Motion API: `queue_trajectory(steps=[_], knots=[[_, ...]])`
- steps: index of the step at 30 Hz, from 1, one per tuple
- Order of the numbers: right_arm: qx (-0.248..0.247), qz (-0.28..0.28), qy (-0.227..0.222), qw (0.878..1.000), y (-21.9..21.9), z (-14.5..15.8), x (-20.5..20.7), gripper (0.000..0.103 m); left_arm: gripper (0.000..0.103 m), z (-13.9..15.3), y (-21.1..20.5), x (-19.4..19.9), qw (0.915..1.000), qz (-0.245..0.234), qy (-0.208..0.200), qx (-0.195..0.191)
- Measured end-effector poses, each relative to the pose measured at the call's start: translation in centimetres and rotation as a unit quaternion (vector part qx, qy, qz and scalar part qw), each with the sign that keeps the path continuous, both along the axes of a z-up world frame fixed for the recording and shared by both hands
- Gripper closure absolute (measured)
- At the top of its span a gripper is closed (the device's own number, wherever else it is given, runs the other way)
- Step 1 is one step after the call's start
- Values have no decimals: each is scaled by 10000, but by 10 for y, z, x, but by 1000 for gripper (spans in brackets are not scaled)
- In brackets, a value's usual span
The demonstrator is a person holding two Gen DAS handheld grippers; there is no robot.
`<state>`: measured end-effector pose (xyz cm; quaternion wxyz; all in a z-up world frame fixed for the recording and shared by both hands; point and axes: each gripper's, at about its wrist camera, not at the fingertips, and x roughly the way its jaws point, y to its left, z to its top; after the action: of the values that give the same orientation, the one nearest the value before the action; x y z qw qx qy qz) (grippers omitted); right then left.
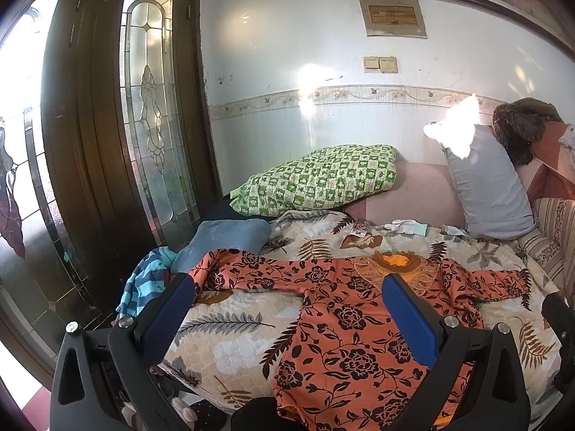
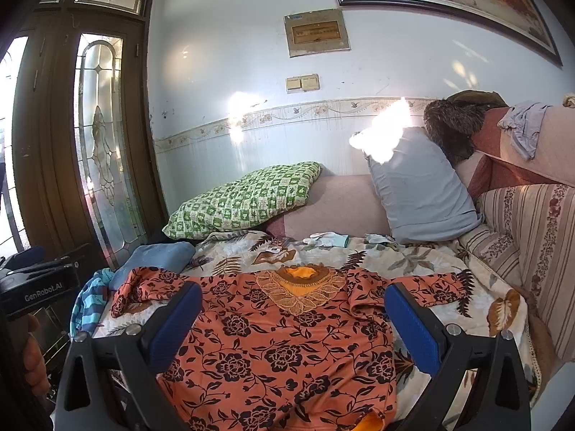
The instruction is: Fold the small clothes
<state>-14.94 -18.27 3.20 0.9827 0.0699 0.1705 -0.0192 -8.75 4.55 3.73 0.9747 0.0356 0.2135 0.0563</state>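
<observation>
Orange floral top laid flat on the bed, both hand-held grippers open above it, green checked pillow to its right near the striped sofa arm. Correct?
One error: the green checked pillow lies at the back left, towards the door, as the right wrist view shows. The rest holds: orange floral top flat, left hand-held gripper and right hand-held gripper open.

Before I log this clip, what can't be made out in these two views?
- Orange floral top: its hem runs off the bottom edge in both views.
- Striped blue cloth: partly hidden behind the left gripper finger; its type is unclear.
- Small packet on the bedspread: print too small to read.
- Grey pillow: top washed out by sun glare.
</observation>
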Motion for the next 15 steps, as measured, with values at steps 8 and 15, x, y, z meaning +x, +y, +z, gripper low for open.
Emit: queue_trajectory(steps=[8, 15], knots=[[-20, 34, 92, 9999, 3, -3, 5, 1, 0, -5, -2, 10, 9999, 9, 135, -1], [16, -4, 217, 9998, -1, -11, 15, 1, 0, -13, -6, 21, 9997, -5, 244, 29]])
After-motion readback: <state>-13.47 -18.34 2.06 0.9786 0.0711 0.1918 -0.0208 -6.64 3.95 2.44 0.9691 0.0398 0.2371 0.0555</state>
